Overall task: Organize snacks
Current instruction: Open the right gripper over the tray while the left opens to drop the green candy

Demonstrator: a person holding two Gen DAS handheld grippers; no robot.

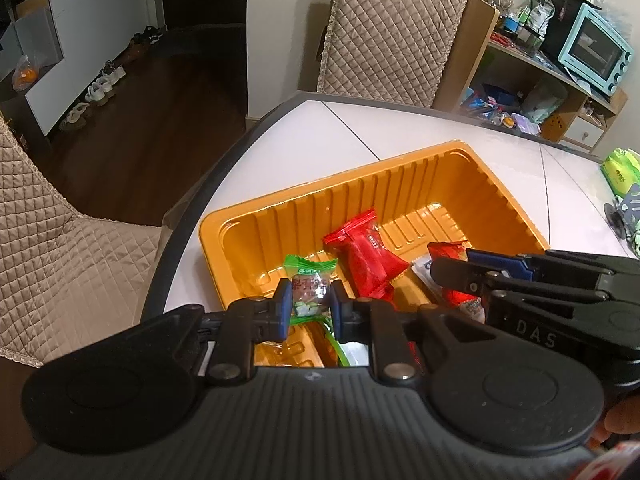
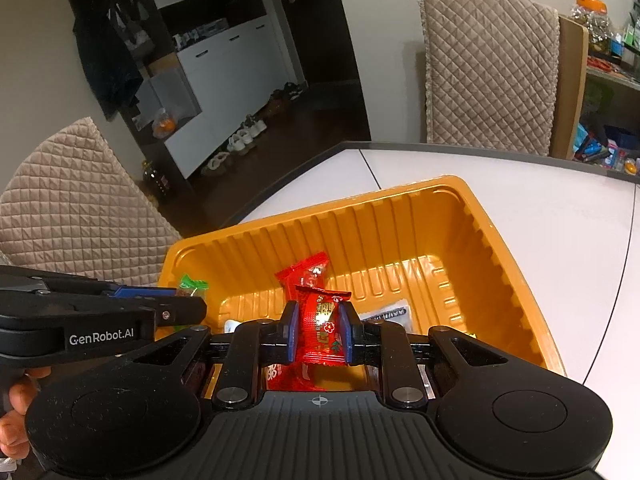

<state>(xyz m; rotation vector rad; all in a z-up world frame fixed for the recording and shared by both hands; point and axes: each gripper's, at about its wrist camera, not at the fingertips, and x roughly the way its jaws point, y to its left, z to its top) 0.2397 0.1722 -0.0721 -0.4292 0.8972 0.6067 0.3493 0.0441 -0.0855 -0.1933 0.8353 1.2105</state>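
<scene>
Both claws grip wrapped snacks over the orange tray [image 2: 500, 240]: left claw [image 1: 310, 300], right claw [image 2: 320, 330].

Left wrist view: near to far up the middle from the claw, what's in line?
Left claw shut on the green-wrapped snack → red-wrapped snack on the tray floor → far wall of the orange tray → white table → quilted chair back.
</scene>
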